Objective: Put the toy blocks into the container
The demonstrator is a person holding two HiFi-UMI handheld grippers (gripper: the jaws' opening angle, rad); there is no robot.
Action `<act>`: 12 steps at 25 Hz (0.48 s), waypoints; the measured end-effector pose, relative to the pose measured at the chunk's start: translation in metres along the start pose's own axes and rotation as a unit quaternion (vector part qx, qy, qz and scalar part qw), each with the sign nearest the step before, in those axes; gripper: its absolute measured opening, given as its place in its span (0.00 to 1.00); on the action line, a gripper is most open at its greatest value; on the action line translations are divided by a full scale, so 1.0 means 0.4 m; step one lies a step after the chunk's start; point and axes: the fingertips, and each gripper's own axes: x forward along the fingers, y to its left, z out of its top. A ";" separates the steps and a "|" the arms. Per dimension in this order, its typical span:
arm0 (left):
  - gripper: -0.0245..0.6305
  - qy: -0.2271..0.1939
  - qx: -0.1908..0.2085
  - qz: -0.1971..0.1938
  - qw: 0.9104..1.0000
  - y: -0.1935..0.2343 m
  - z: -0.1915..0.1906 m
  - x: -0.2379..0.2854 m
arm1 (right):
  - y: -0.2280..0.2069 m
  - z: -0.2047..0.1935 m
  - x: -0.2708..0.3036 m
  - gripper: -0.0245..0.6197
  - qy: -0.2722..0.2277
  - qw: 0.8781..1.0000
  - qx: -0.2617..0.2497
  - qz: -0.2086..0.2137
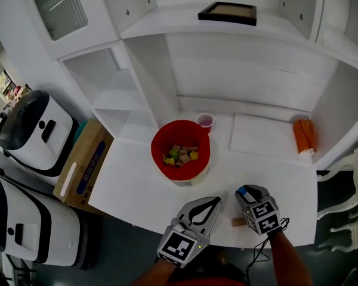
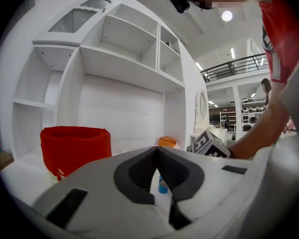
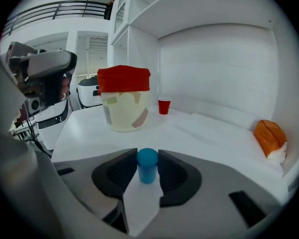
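Block pickup: the right gripper (image 3: 147, 156) has its jaws pressed on the upright blue cylindrical toy block (image 3: 147, 164) on the white table (image 3: 204, 133). The red-topped pale container (image 3: 123, 101) lies ahead-left. The left gripper (image 2: 157, 151) is closed and empty.

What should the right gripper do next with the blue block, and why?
Probably lift the blue block: the pads of the right gripper appear pressed on it, it stands on the table, and the red container sits farther back.
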 end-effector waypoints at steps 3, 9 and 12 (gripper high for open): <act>0.05 -0.002 -0.014 0.008 1.000 0.015 0.008 -0.008 | 0.014 0.042 -0.031 0.28 -0.039 0.999 0.011 0.014; 0.05 -0.018 -0.020 0.031 0.999 0.065 0.041 -0.060 | 0.066 0.345 -0.193 0.28 -0.205 0.975 0.043 0.080; 0.05 -0.026 -0.017 0.049 0.998 0.106 0.059 -0.093 | 0.105 0.541 -0.228 0.28 -0.271 0.954 0.039 0.120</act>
